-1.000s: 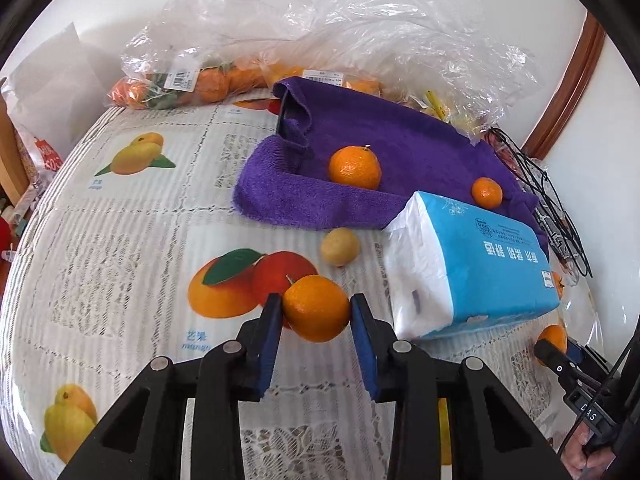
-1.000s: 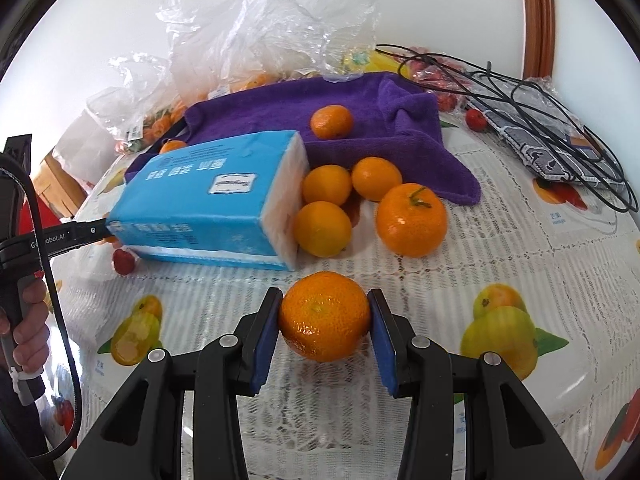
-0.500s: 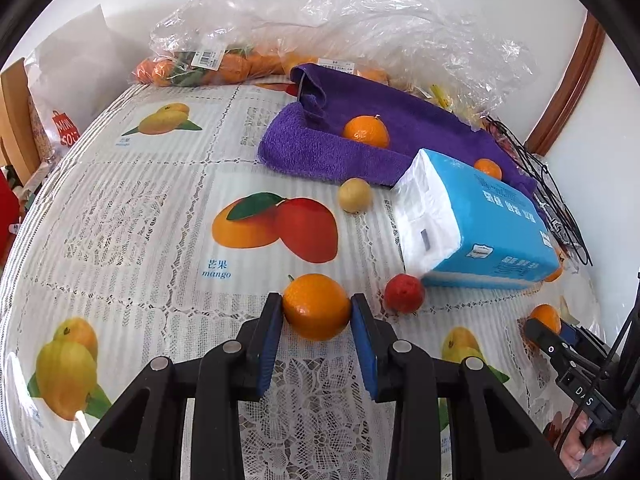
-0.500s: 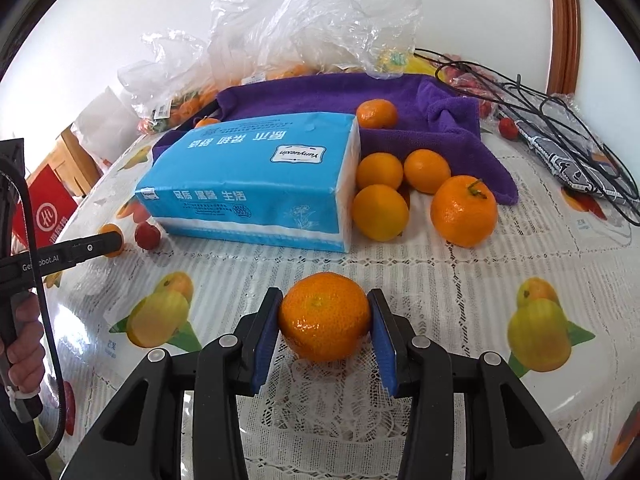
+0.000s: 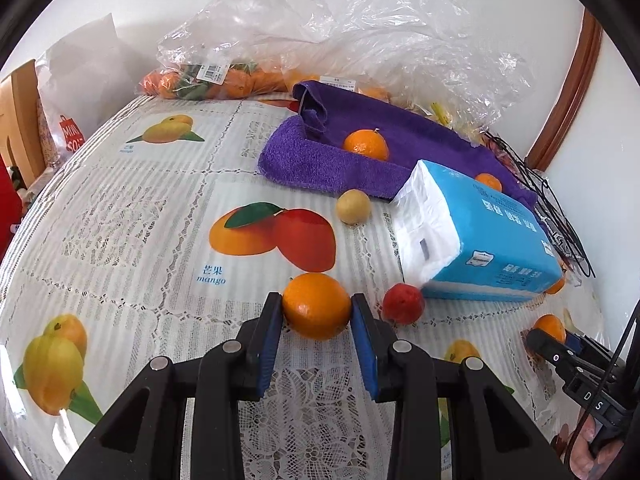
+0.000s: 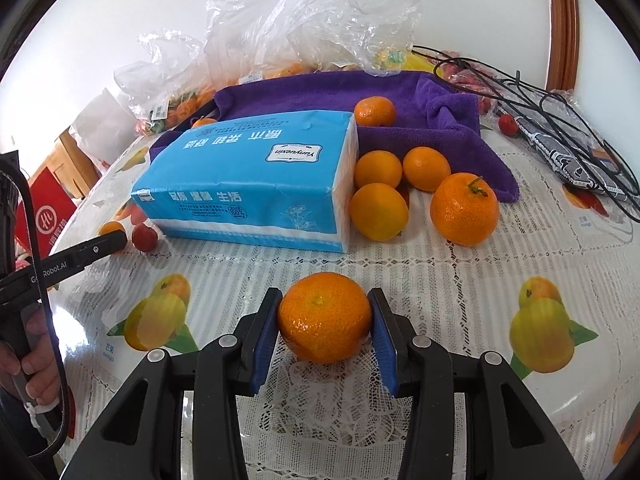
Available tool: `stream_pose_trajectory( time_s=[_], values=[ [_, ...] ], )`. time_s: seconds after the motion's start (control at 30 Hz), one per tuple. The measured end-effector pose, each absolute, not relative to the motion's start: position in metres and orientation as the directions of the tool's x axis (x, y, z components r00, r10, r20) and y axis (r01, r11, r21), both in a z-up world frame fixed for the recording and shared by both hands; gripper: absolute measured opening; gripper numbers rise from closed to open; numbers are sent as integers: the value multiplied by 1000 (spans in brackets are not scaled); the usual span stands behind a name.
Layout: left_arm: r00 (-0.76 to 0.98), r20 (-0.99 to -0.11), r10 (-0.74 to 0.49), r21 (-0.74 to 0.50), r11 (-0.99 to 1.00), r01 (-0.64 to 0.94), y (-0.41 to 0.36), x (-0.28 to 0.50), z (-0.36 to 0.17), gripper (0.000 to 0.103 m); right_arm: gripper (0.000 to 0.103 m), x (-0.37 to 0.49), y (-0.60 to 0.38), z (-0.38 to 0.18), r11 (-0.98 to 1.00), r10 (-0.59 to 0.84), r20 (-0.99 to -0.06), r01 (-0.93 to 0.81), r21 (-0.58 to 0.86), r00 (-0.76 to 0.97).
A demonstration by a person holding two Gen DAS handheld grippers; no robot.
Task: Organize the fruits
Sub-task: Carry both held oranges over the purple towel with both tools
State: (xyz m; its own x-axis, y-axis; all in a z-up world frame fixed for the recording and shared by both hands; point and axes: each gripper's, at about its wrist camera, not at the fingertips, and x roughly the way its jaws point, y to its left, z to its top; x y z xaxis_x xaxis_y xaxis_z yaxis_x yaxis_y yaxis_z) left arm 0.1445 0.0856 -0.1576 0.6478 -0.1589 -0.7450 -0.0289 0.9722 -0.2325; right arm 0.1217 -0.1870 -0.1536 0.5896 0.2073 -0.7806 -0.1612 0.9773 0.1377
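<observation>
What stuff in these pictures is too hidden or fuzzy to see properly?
- Fruit in the clear plastic bags, left wrist view: crinkled plastic and leaves blur it, so it cannot be counted.
- Small orange on the purple towel, left wrist view: mostly hidden behind the blue tissue pack.
- Underside of the orange in the left claw and in the right claw: whether either touches the tablecloth cannot be told.

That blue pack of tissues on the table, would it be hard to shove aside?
Probably easy: the blue tissue pack looks soft and light for its bulk. Lying flat on the tablecloth, it should slide, not roll. The oranges touching its end would likely roll away.
</observation>
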Motion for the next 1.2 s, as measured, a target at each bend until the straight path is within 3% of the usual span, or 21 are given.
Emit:
stream_pose_trajectory(
  time_s=[0.47, 0.87, 1.2],
  values=[
    [637, -746, -195, -278, 960, -31, 90, 143, -155, 32, 43, 116, -190, -148, 976, 216, -765, -163, 147, 607],
    [665, -715, -217, -266, 964, 29, 72, 159, -110, 32, 43, 129, -188, -86, 978, 191, -702, -195, 75, 686],
    [702, -670, -242, -253, 963, 90, 43, 199, -80, 32, 43, 182, -195, -58, 978, 209, -640, -169, 123, 740]
  ],
)
